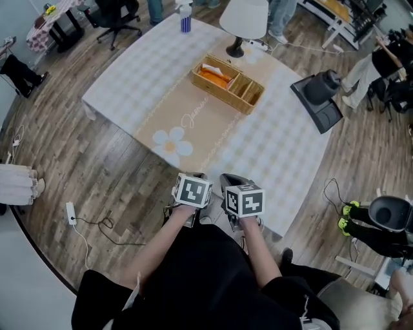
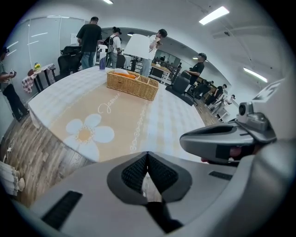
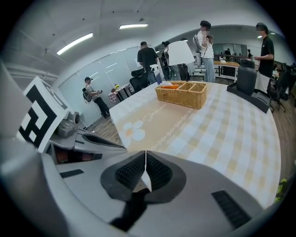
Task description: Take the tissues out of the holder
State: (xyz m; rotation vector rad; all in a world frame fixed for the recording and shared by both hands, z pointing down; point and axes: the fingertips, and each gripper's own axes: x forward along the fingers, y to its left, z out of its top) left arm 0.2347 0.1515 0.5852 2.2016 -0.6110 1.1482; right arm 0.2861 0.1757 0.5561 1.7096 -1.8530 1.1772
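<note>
2 tools: L tool, R tool; 1 basket, 1 lamp, 1 bottle.

Bright, even overhead light. Ceiling strip at 1 o'clock in left gripper view, another strip at 10 o'clock in right. Shadows soft. Gripper views: heavy fisheye w/ black corners, fg slightly soft.

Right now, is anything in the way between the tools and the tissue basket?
Nothing visible does. Only tablecloth lies between the left tool, the right tool and the wicker holder; the lamp stands behind it.
</note>
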